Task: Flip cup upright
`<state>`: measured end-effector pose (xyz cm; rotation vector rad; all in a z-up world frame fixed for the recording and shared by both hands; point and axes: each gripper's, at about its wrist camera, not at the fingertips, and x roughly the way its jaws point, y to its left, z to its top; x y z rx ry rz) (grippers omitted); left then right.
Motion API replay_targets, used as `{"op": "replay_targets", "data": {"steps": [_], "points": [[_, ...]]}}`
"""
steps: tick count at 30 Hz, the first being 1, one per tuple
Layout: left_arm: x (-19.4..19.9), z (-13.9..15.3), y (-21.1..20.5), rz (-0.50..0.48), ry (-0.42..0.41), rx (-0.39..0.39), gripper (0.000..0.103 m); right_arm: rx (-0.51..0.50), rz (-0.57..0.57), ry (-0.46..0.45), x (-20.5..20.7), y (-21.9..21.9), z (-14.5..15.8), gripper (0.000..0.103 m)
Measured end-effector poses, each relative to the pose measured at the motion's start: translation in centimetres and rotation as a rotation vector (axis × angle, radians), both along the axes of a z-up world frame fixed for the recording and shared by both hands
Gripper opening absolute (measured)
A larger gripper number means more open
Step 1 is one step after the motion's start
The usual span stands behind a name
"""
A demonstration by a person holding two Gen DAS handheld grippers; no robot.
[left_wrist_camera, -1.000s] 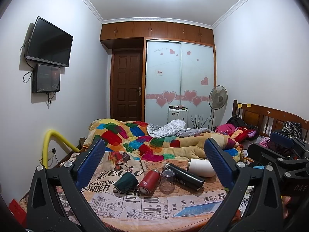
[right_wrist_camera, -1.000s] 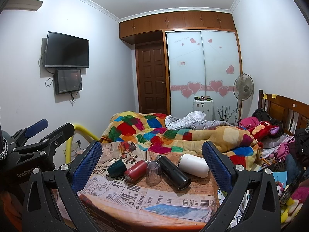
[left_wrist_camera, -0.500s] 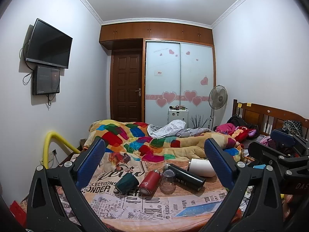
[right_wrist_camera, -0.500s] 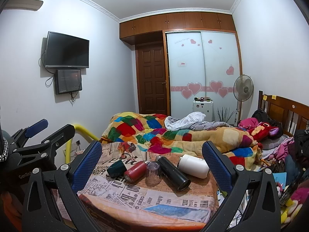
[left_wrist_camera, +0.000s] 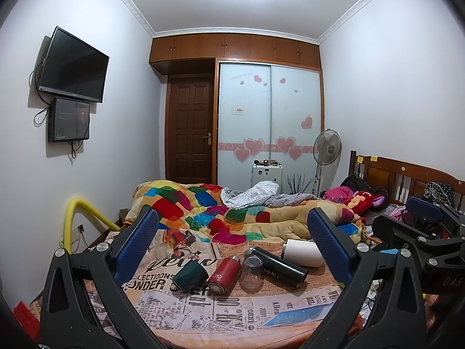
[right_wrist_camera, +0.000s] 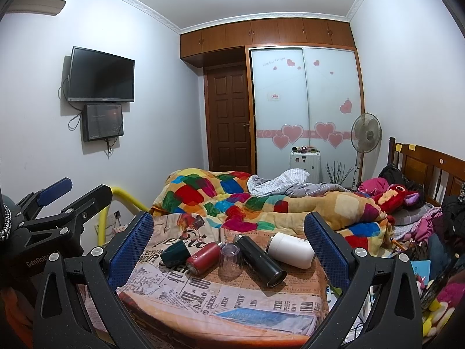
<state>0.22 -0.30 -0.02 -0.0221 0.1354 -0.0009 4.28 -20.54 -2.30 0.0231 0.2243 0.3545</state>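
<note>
Cup (left_wrist_camera: 252, 271) of clear plastic stands mouth-down on the newspaper-print cloth (left_wrist_camera: 232, 305).
It sits between the red flask (left_wrist_camera: 223, 274) and black flask (left_wrist_camera: 276, 265); left gripper (left_wrist_camera: 232, 244) and right gripper (right_wrist_camera: 229, 238) both gape wide, holding nothing.

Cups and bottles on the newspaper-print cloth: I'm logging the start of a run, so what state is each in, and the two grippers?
green cup: on its side
red bottle: on its side
clear cup: upside down
black bottle: on its side
white bottle: on its side
left gripper: open, holding nothing
right gripper: open, holding nothing
</note>
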Motion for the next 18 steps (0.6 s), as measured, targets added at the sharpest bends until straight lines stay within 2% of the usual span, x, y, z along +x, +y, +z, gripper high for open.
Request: {"op": "replay_targets", "data": {"steps": [10, 18], "points": [[0.4, -0.3, 0.2, 0.005, 0.007, -0.008, 0.103, -0.007, 0.001, 0.005, 0.3, 0.2, -0.1, 0.103], [2.4, -2.0, 1.5, 0.018, 0.05, -0.025, 0.103, -0.027, -0.002, 0.039, 1.5, 0.6, -0.6, 0.103]]}}
